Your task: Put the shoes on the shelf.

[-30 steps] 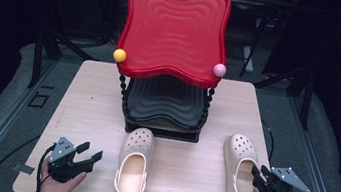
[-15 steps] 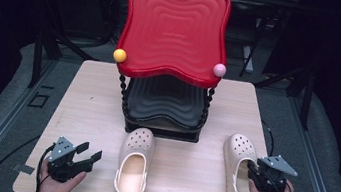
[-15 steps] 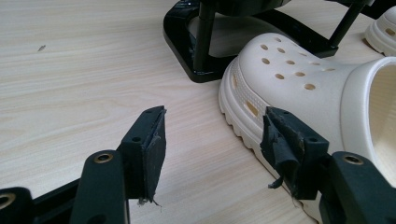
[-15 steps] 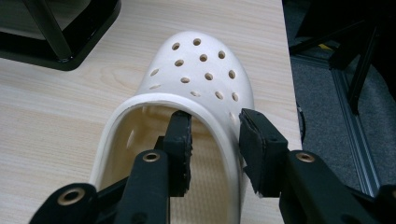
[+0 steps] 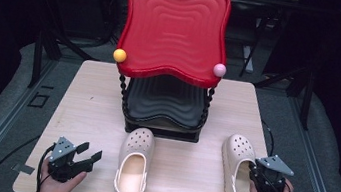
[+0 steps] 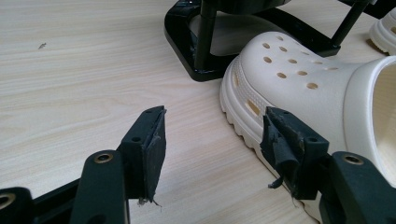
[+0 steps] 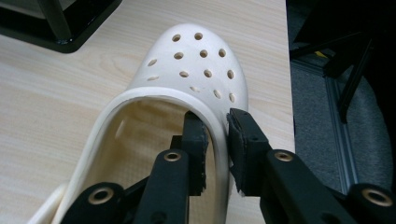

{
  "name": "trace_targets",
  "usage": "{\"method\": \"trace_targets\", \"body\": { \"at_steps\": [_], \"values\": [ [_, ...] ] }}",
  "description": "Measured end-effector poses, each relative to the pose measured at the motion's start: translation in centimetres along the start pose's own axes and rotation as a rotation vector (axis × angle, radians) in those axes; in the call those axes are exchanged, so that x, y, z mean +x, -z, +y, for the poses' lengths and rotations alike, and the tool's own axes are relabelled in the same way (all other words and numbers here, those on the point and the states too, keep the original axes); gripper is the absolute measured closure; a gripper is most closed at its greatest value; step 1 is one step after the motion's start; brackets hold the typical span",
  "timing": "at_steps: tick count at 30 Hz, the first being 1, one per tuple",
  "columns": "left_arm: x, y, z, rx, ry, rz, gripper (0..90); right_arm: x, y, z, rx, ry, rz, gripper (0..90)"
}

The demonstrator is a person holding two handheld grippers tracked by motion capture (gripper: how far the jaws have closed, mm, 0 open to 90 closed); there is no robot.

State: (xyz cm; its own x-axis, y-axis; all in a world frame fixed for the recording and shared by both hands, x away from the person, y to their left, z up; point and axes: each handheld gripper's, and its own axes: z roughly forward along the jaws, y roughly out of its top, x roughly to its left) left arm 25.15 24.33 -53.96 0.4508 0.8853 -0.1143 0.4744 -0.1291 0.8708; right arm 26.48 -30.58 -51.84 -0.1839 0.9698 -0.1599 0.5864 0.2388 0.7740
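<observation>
The right clog (image 7: 187,74) is lying on the wooden table (image 5: 93,95) near its right edge, toe pointing away from the person, and its outer side wall is sitting between the jaws of the right gripper (image 7: 215,140): one pad is inside the opening, the other outside, and they are closing on the rim, though whether both pads are already touching it I cannot tell for sure. Judging from this, the step in hand is taking hold of that shoe, presumably to carry it to the two-tier rack (image 5: 162,125) beyond the jaws. To do it well, the person is best pushing the pads a little deeper down the wall before squeezing, since the soft rim is likely to flex and slip, then lifting straight up so the heel is not dragging. The left gripper (image 6: 215,135) is hovering with jaws spread wide and holding nothing; the left clog (image 6: 308,88) is lying just beside its right-hand jaw, toe close to the rack's black base.
</observation>
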Motion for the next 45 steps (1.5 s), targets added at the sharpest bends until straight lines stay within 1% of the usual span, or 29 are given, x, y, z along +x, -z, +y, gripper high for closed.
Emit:
{"method": "trace_targets", "body": {
  "at_steps": [3, 5, 6, 7, 8, 9, 11, 12, 13, 14, 15, 16, 17, 18, 19, 20, 22, 23, 27, 28, 29, 31, 32, 33, 35, 36, 42, 43, 45],
  "values": [
    [0.0, 0.1, 0.0, -0.001, 0.000, 0.003, 40.1, 0.2, 0.7, 0.1, 0.013, -0.003, -0.002, 80.2],
    [0.0, 0.1, 0.0, -0.001, 0.000, 0.004, 40.1, 0.3, 1.2, 0.1, 0.014, -0.002, 0.010, 82.5],
    [0.0, 0.1, 0.0, -0.001, 0.001, 0.004, 40.1, 0.6, 1.7, 0.1, 0.014, -0.006, 0.036, 83.3],
    [0.0, 0.1, 0.0, -0.002, 0.001, 0.004, 40.1, 0.6, 1.7, 0.1, 0.014, -0.006, 0.036, 83.3],
    [0.0, 0.1, 0.0, -0.003, 0.000, 0.004, 40.1, 1.0, 2.1, 0.2, -0.008, -0.007, 0.049, 83.4],
    [0.0, 0.1, 0.1, -0.001, 0.000, 0.003, 40.1, 1.0, 2.1, 0.2, -0.008, -0.007, 0.049, 83.4],
    [0.0, 0.2, 0.1, 0.000, 0.001, 0.003, 40.1, 1.5, 2.7, 0.6, 0.000, 0.016, 0.059, 83.3],
    [0.0, 0.2, 0.1, 0.001, 0.001, 0.003, 40.1, 2.2, 3.3, 0.8, -0.001, 0.041, 0.061, 83.2],
    [0.0, 0.2, 0.1, 0.001, 0.001, 0.003, 40.1, 2.2, 3.3, 0.8, -0.001, 0.041, 0.061, 83.2],
    [0.0, 0.2, 0.1, 0.001, 0.002, 0.003, 40.1, 3.1, 3.7, 0.8, -0.006, 0.053, 0.071, 83.3],
    [0.0, 0.2, 0.1, 0.001, 0.002, 0.003, 40.1, 3.1, 3.7, 0.8, -0.006, 0.053, 0.071, 83.3],
    [0.0, 0.2, 0.1, 0.000, 0.003, 0.003, 40.1, 4.2, 4.1, 0.7, -0.004, 0.060, 0.104, 83.4],
    [0.0, 0.2, 0.1, -0.001, 0.002, 0.001, 40.1, 4.6, 4.3, 0.8, 0.001, 0.074, 0.112, 83.4],
    [-0.1, 0.1, 0.1, -0.006, 0.001, -0.001, 40.1, 5.3, 4.2, 0.7, -0.018, 0.077, 0.121, 83.3],
    [-0.1, 0.1, 0.1, -0.006, 0.001, -0.001, 40.1, 5.3, 4.2, 0.7, -0.018, 0.077, 0.121, 83.3],
    [-0.1, 0.2, 0.1, -0.005, -0.001, 0.000, 40.1, 5.9, 4.4, 0.8, 0.003, 0.091, 0.131, 83.3],
    [-0.2, 0.2, 0.1, -0.007, -0.002, -0.001, 40.1, 7.7, 4.3, 1.2, -0.008, 0.123, 0.154, 83.2],
    [-0.3, 0.2, 0.1, -0.008, -0.002, -0.001, 40.1, 7.7, 4.3, 1.2, -0.008, 0.123, 0.154, 83.2],
    [-0.3, 0.1, 0.0, -0.006, -0.001, -0.003, 40.1, 10.1, 3.7, 1.8, 0.000, 0.156, 0.197, 83.2],
    [-0.3, 0.0, 0.0, -0.009, -0.002, -0.005, 40.1, 11.2, 3.4, 2.0, 0.008, 0.180, 0.215, 83.2],
    [-0.3, 0.1, 0.0, -0.006, -0.003, -0.005, 40.1, 11.2, 3.4, 2.0, 0.008, 0.180, 0.215, 83.2],
    [-0.4, 0.1, 0.0, -0.007, -0.005, -0.006, 40.1, 12.7, 2.8, 2.4, 0.012, 0.205, 0.227, 82.9],
    [-0.4, 0.1, 0.1, -0.001, -0.007, -0.006, 40.1, 12.7, 2.8, 2.4, 0.012, 0.205, 0.227, 82.9],
    [-0.4, 0.1, 0.1, -0.002, -0.007, -0.006, 40.1, 13.6, 2.5, 2.6, 0.002, 0.219, 0.232, 82.9],
    [-0.4, 0.1, 0.1, -0.001, -0.009, -0.006, 40.1, 13.9, 2.5, 2.8, 0.021, 0.225, 0.236, 82.9],
    [-0.4, 0.1, 0.1, -0.001, -0.009, -0.007, 40.1, 14.5, 2.2, 3.0, 0.003, 0.221, 0.238, 82.8],
    [-0.5, 0.1, 0.1, -0.001, -0.007, -0.009, 40.1, 15.5, 1.6, 3.8, 0.007, 0.208, 0.244, 82.6],
    [-0.5, 0.1, 0.1, -0.001, -0.007, -0.009, 40.1, 15.6, 1.5, 3.9, 0.025, 0.209, 0.246, 82.5],
    [-0.5, 0.0, 0.0, 0.001, -0.008, -0.011, 40.1, 15.9, 1.3, 3.9, 0.006, 0.201, 0.243, 82.2]
  ]
}}
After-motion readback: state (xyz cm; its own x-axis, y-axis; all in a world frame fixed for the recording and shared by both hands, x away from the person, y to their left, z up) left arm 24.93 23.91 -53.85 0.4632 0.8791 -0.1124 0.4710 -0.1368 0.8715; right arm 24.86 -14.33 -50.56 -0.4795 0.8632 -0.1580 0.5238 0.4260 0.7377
